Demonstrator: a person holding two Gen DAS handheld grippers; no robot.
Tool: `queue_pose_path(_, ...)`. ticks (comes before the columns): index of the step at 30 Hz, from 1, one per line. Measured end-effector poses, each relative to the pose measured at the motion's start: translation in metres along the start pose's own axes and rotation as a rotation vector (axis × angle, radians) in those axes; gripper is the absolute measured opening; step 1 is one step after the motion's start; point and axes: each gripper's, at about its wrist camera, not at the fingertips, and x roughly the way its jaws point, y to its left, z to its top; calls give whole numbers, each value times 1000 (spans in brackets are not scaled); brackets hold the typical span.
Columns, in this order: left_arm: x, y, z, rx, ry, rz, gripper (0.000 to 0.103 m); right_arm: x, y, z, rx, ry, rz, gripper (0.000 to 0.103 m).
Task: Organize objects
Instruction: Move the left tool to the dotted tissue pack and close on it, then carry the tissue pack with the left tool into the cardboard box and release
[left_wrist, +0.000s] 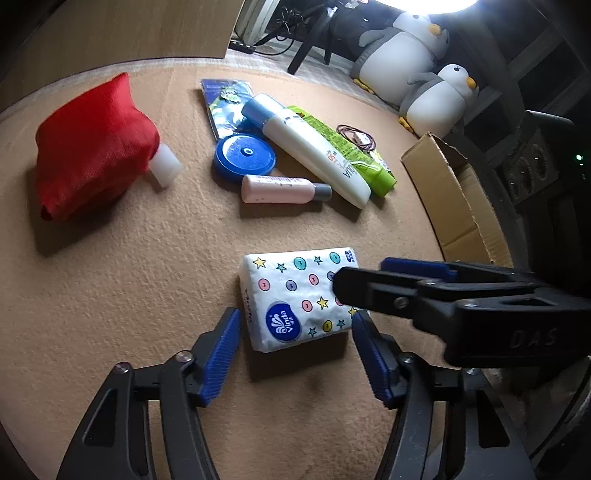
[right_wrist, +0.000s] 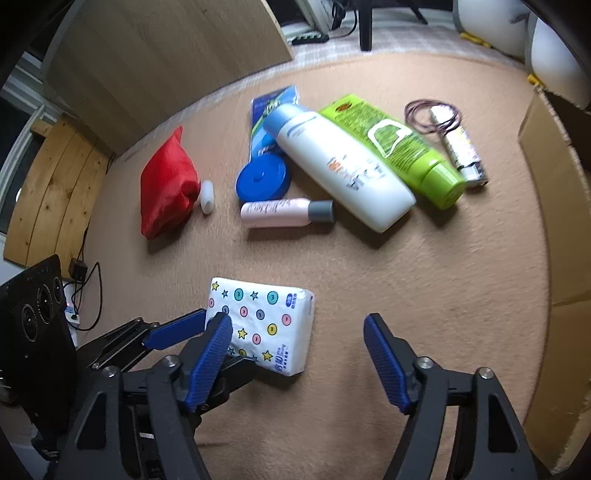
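Note:
A white tissue pack (left_wrist: 299, 299) (right_wrist: 266, 325) printed with stars and dots lies flat on the tan carpet. My left gripper (left_wrist: 295, 317) straddles its near end, and both blue pad tips touch its sides. In the right wrist view the left gripper's fingers (right_wrist: 173, 332) reach the pack from the left. My right gripper (right_wrist: 297, 321) hovers over the pack, jaws apart. Its left pad overlaps the pack's left end and its right pad stands over bare carpet. In the left wrist view the right gripper (left_wrist: 360, 273) comes in from the right, over the pack's far right corner.
Further back lie a red pouch (right_wrist: 166, 184), small white bottle (right_wrist: 207, 192), blue round tin (right_wrist: 262, 179), pink bottle (right_wrist: 284, 212), white bottle (right_wrist: 343, 170), green tube (right_wrist: 399, 144), blue packet (left_wrist: 225, 99) and hair ties (right_wrist: 432, 114). An open cardboard box (left_wrist: 454, 192) stands at the right.

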Motion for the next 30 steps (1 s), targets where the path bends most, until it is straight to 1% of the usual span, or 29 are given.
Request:
queue_pose_path(1,1,0,-1,-1,4,-1,62,3,0,0,4,12,10,59)
queue_pose_path(2,2,0,-1,-2,5,-1,62,6,-1,0,8,21,18,56)
queue_pose_path(3,3,1,-1,-5,6,-3,59,8,-1,0,11,29,23,52)
queue_pose_path(4,4,2,-1,-9,7,-7,55,10,-1,0,13,36,28,50)
queue_pose_path(8,4,3,-1,-12,7,-11,51,13,0,0,10,46,42,45)
queue_pose_path(10,4,3,-1,-13,7,-11,50,13,1,0,5,47,53,39)
queue_pose_path(16,3,2,-1,-15,4,-13,47,10,4,0,-8,44,44,38)
queue_pose_path(20,-3,-7,0,-7,-12,-15,47,1,3,-2,-11,23,38,38)
queue_pose_path(26,-15,-37,9,42,-50,-22,47,-29,-6,-5,-1,-40,35,38)
queue_pose_path(30,-19,-65,18,83,-73,-40,47,-54,-17,-5,17,-90,31,38)
